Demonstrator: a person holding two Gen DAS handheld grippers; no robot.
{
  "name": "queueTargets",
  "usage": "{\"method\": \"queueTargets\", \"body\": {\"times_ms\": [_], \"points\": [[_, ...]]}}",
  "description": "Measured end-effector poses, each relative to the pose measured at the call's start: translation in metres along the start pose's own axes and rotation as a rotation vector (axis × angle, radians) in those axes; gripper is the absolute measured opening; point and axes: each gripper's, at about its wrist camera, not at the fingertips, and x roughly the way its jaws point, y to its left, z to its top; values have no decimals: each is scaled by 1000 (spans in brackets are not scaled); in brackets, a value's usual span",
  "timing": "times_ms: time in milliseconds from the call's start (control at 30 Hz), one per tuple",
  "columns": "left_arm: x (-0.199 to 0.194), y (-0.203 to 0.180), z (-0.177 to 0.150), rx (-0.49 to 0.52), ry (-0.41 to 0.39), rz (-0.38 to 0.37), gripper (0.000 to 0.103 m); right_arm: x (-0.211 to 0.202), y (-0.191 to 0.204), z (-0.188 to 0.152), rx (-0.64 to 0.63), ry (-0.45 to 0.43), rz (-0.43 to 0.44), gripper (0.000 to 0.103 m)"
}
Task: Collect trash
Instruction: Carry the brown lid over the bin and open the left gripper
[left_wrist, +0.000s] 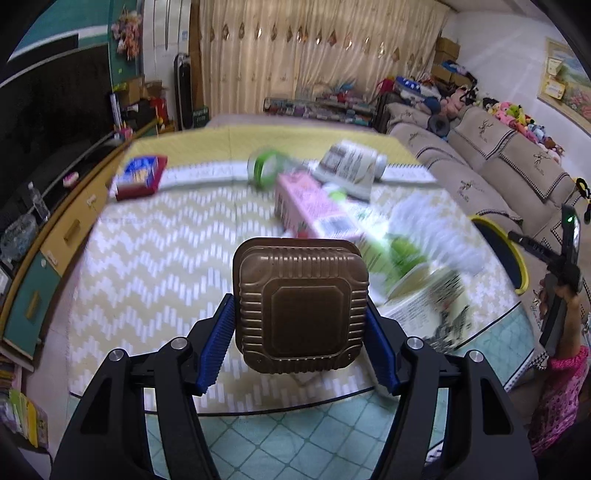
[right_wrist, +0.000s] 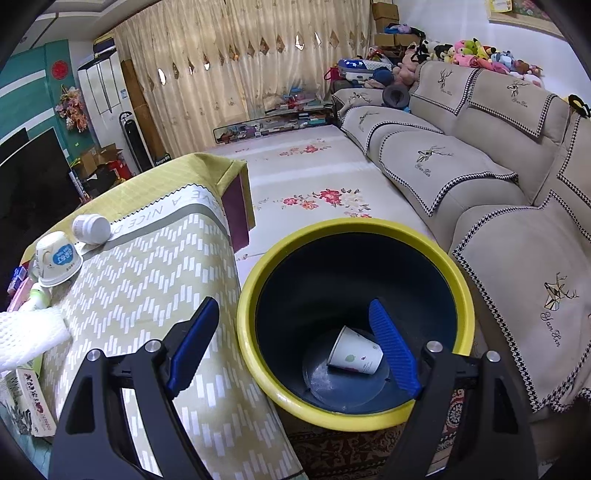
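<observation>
1. The left gripper (left_wrist: 300, 317) is clamped on a brown ribbed plastic tray (left_wrist: 301, 306), blue pads pressing its two side walls. The tray hangs clear of the table (left_wrist: 147, 236), roughly over its near edge, flat bottom facing the camera.

2. The right gripper (right_wrist: 295, 343) is spread wide with nothing in it, parked over the yellow-rimmed bin (right_wrist: 354, 229).

3. What the next move turns on, I reckon: the bin stands on the floor just off the table's right-hand edge, between table and sofa (right_wrist: 480, 177). In the left wrist view only a sliver of its rim shows at the far right, so the tray has to travel sideways to the right and past that edge before letting go.

4. The bin is almost empty, just one paper cup (right_wrist: 354, 356) lying on its side at the bottom.

5. More trash is left on the table: a pink carton (left_wrist: 314, 210), a blue-and-red box (left_wrist: 138, 177) near the far left corner, and two white cups (right_wrist: 74, 243) toward the far edge.
</observation>
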Motion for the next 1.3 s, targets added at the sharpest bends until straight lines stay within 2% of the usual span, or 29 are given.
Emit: {"method": "queueTargets", "body": {"times_ms": [133,367,533,733,833,1033,1200,1233,1267,1300], "points": [[-23,-22,19,37,-47,-23,65,-8,-10,-2,19,-5,8,79],[-35,-98,52,162,-106,-142,66,-16,-35,-4,48,-21,5,79],[-2,-167,76,224,-67,-292,66,-31,-58,-10,83,-37,-24,79],[54,-261,94,304,30,-407,66,-51,-87,-27,122,-46,-91,81],[83,-308,97,341,65,-442,66,-57,-99,-35,153,-49,-100,81],[145,-377,96,391,134,-421,66,-62,-112,-47,192,-48,-96,82],[192,-411,93,412,192,-389,67,-64,-120,-52,204,-44,-113,82],[199,-417,92,416,199,-380,68,-65,-123,-54,212,-43,-116,82],[201,-420,91,418,201,-374,77,-66,-125,-55,219,-43,-117,83],[205,-422,92,419,200,-369,80,-68,-127,-56,225,-43,-118,83]]}}
